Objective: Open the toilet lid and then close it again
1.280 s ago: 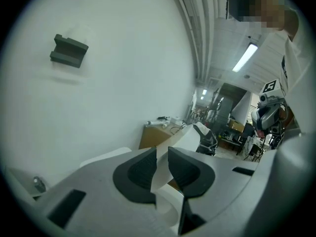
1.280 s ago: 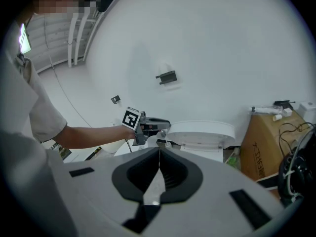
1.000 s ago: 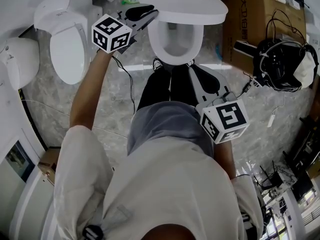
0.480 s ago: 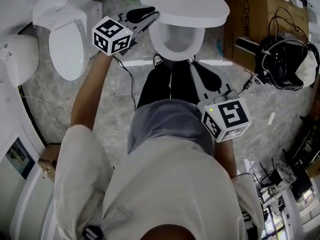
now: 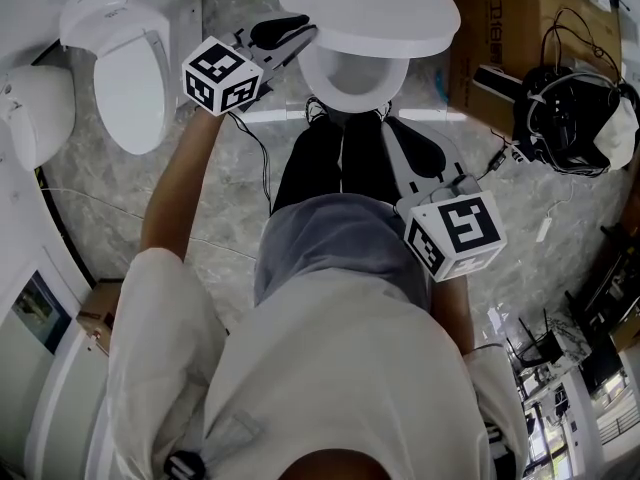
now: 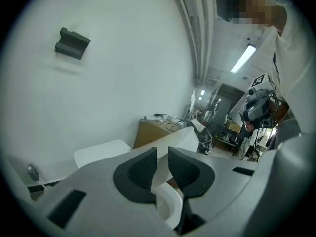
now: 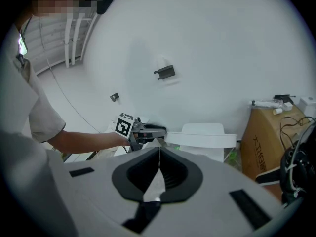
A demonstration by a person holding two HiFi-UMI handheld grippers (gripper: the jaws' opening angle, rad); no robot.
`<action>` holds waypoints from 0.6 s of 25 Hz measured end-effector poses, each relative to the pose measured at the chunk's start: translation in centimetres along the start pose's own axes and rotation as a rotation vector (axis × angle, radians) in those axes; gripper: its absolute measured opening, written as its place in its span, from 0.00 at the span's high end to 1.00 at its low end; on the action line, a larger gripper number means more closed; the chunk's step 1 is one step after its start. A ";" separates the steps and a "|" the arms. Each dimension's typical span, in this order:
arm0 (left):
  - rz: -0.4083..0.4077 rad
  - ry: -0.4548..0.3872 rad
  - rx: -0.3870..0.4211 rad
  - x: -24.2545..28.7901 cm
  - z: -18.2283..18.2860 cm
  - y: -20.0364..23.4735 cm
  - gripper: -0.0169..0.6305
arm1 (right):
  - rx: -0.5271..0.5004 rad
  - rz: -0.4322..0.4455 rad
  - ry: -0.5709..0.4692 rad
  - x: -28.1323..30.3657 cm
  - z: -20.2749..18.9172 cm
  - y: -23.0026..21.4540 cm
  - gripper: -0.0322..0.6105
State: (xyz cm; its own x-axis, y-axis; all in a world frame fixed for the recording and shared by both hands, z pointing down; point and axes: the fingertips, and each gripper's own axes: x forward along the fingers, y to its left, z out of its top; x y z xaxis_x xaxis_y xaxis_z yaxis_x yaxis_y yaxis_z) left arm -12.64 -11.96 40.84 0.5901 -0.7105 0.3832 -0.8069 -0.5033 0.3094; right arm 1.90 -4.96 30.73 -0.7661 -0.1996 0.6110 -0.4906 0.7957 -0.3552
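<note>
The white toilet lid (image 5: 365, 8) hangs partly lowered over the bowl (image 5: 350, 76) at the top of the head view. My left gripper (image 5: 305, 34) is shut on the lid's left edge. In the left gripper view the white lid (image 6: 183, 141) runs between the dark pads (image 6: 143, 169), with the bowl's rim (image 6: 170, 206) below. The right gripper view shows the lid (image 7: 200, 138) nearly level, with the left gripper (image 7: 160, 131) at its left end. My right gripper (image 5: 392, 138) is shut and empty near the person's waist, its pads (image 7: 170, 174) pressed together.
A second white toilet (image 5: 130, 68) stands at the left, with another white fixture (image 5: 35, 118) beyond it. A cardboard box (image 5: 510, 38) and a heap of black cables and headgear (image 5: 570, 118) sit to the right of the toilet. A thin cable (image 5: 255, 163) lies on the marble floor.
The lid has come down a little and covers more of the bowl, with my left gripper moving along on its edge. My right gripper has stayed where it was.
</note>
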 end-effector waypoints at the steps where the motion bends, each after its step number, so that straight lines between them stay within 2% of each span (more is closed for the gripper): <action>1: -0.002 0.000 -0.001 0.0 -0.1 -0.1 0.88 | 0.001 0.000 0.002 0.1 -0.1 0.0 0.93; 15: -0.019 -0.003 -0.035 -0.1 -1.9 -0.9 0.89 | 0.007 0.013 0.022 1.2 -0.4 -0.1 0.93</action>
State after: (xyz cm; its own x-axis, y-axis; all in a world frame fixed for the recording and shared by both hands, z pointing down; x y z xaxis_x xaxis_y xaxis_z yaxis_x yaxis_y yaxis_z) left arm -11.93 -10.44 42.19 0.6051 -0.7026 0.3746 -0.7942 -0.4990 0.3469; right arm 1.23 -4.98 31.76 -0.7631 -0.1767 0.6216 -0.4836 0.7943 -0.3678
